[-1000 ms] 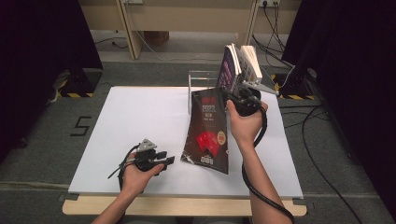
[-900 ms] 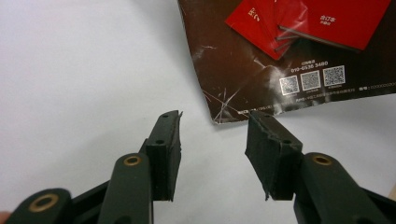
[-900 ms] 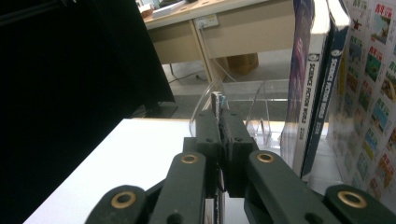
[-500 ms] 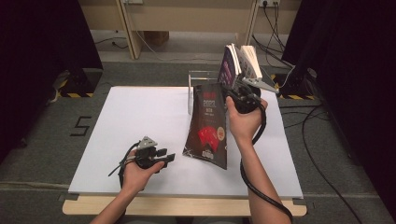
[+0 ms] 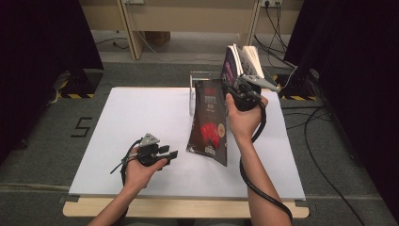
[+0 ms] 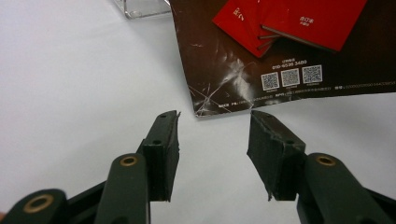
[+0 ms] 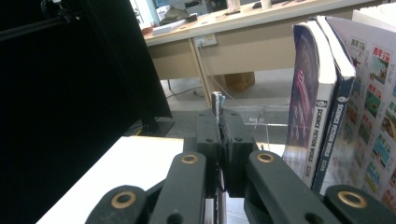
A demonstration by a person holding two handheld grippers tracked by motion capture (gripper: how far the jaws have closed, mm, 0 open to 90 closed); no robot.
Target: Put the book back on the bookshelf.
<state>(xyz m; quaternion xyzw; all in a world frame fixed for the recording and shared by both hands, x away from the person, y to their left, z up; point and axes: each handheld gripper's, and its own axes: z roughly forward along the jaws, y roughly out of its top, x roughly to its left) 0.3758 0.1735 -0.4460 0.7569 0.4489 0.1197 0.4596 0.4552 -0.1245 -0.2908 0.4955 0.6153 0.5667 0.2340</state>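
One magazine (image 5: 211, 123): dark, upper edge pinched by right gripper (image 7: 219, 122), lower end on table (image 5: 117, 122).
Left gripper (image 6: 212, 144): spread, empty, at seven o'clock of it, jaws just been opening.
Books (image 5: 240, 59): several upright, count unclear.

Dark red-printed magazine (image 5: 210, 123), tilted upright

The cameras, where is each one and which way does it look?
High view: sits above the person's side, looks forward and down at the table; shows both forearms, left gripper and right gripper.
Left gripper view: rides the left gripper, looks along its open jaws at the magazine corner.
Right gripper view: rides the right gripper, looks past the pinched magazine edge at standing books.
Shared: the magazine shows in the high view and the left gripper view.
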